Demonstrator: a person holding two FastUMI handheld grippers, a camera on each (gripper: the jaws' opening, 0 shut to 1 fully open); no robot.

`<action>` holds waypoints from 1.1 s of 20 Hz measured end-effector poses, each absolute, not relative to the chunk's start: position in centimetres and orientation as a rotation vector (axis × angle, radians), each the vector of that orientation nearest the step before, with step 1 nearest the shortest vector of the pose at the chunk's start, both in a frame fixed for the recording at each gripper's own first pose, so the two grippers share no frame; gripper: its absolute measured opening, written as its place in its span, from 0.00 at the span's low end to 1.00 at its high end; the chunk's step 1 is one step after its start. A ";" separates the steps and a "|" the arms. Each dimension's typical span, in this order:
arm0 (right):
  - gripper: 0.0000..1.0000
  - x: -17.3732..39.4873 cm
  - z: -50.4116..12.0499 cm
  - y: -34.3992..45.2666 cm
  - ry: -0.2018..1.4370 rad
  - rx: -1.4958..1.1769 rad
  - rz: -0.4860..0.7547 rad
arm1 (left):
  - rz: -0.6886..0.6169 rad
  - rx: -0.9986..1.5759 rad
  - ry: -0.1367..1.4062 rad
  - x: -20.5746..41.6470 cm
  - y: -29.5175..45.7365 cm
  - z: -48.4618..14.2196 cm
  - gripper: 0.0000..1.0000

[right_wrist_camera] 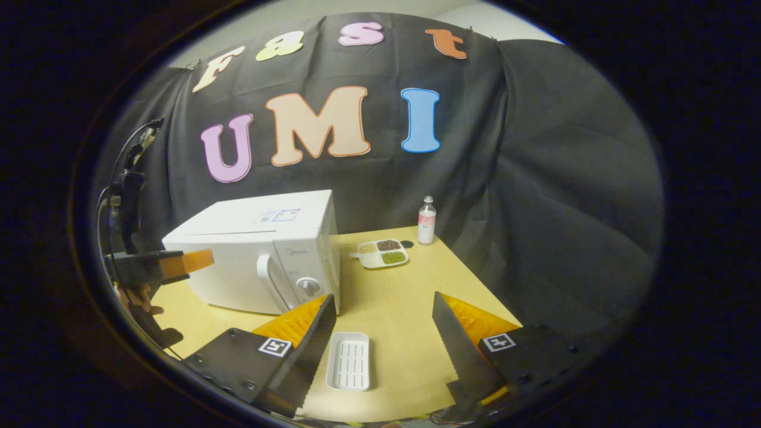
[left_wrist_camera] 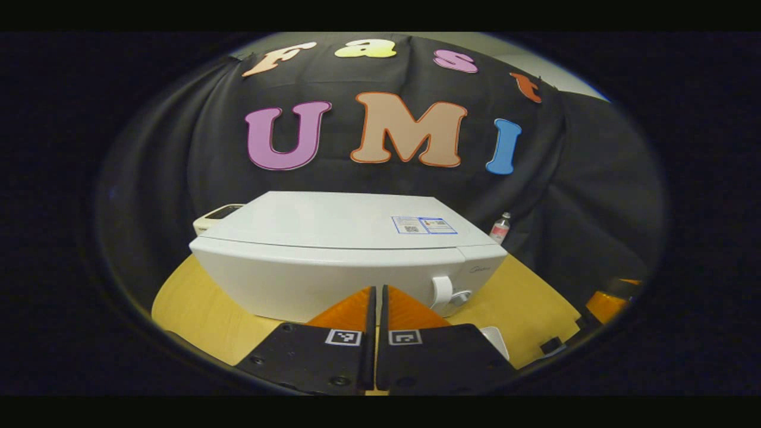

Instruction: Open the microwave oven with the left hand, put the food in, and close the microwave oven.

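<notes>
The left gripper (left_wrist_camera: 376, 309) has its fingers pressed almost together with nothing between them, and it points at the front face of the microwave oven (left_wrist_camera: 333, 255), whose door is not yet open. The door handle (left_wrist_camera: 441, 291) stands just to the right of the fingertips, an upright bar running top to bottom beside the round knob (left_wrist_camera: 461, 297); judged from this, the coming move needs a short shift to the right and fingers parted enough to hook behind the bar along its vertical axis. The right gripper (right_wrist_camera: 380, 315) has its fingers spread wide and empty above the near edge of the desk (right_wrist_camera: 404, 297), with a white ribbed tray (right_wrist_camera: 349, 361) lying between them on the desk, its long axis pointing away from the camera. A divided dish of food (right_wrist_camera: 383, 252) sits toward the far edge, just right of the oven, with a small bottle (right_wrist_camera: 425, 221) behind it near the far right corner. The left gripper is plainly the nearer to the handle; the right is nearer the food.
</notes>
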State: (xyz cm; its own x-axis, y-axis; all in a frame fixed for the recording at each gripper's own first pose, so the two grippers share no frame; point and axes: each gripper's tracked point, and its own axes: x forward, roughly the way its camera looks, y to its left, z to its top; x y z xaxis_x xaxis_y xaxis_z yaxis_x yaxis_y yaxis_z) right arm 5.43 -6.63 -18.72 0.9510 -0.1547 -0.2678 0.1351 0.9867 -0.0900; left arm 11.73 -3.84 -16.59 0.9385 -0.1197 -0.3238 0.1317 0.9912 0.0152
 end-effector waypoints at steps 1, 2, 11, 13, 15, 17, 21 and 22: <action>1.00 5.5 -18.6 -6.4 0.280 -0.069 -0.138 | -0.113 0.044 0.327 11.0 -2.9 -16.4 0.07; 1.00 5.6 -18.6 -6.2 0.282 -0.066 -0.128 | -0.099 0.052 0.325 10.5 -2.1 -16.1 0.10; 1.00 6.6 -16.4 -3.7 0.263 0.000 -0.049 | 0.009 0.036 0.261 5.3 1.9 -13.3 0.47; 1.00 6.4 -15.6 -3.1 0.247 -0.014 -0.023 | 0.034 0.022 0.258 4.4 2.6 -12.9 0.52; 1.00 6.2 -14.7 -2.3 0.233 -0.037 0.004 | 0.063 -0.022 0.246 3.5 2.8 -12.1 0.60; 1.00 6.1 -13.7 -1.5 0.212 -0.064 0.034 | 0.086 -0.069 0.215 3.0 2.8 -11.1 0.82; 1.00 5.8 -11.2 -0.2 0.161 -0.105 0.080 | 0.120 -0.054 0.160 2.8 3.1 -9.4 0.93; 0.92 5.8 -10.6 -0.1 0.149 -0.110 0.088 | 0.124 -0.043 0.151 2.9 3.2 -9.1 0.94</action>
